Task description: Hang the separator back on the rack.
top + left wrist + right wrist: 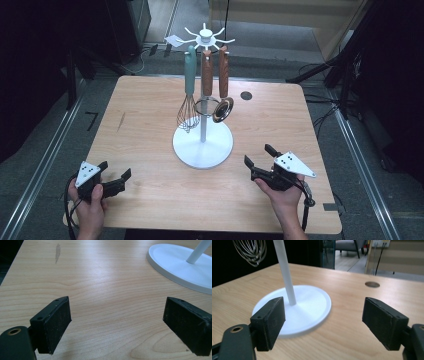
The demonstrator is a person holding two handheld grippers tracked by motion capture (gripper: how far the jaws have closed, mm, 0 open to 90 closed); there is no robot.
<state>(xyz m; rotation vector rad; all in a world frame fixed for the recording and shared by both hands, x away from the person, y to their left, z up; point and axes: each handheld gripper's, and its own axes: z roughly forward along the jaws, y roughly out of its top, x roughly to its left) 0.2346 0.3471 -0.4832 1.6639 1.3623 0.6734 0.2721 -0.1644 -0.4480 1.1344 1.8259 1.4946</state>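
A white utensil stand (202, 145) rises from a round base in the middle of the wooden table (145, 125). From its top hooks hang a whisk (188, 100) with a teal handle and two wooden-handled utensils (223, 87), one ending in a shiny round bowl. My left gripper (116, 171) rests low at the near left corner, open and empty; its jaws (117, 317) frame bare wood, with the stand's base (180, 265) farther off. My right gripper (257, 154) is open and empty just right of the base; between its jaws (324, 317) I see the base (312, 307) and the whisk's wires (252, 251).
A dark round cable hole (245, 95) lies in the tabletop behind the stand, seen too in the right gripper view (372, 284). A dark smear (57, 252) marks the wood at the far left. Black stands and cables surround the table on the floor.
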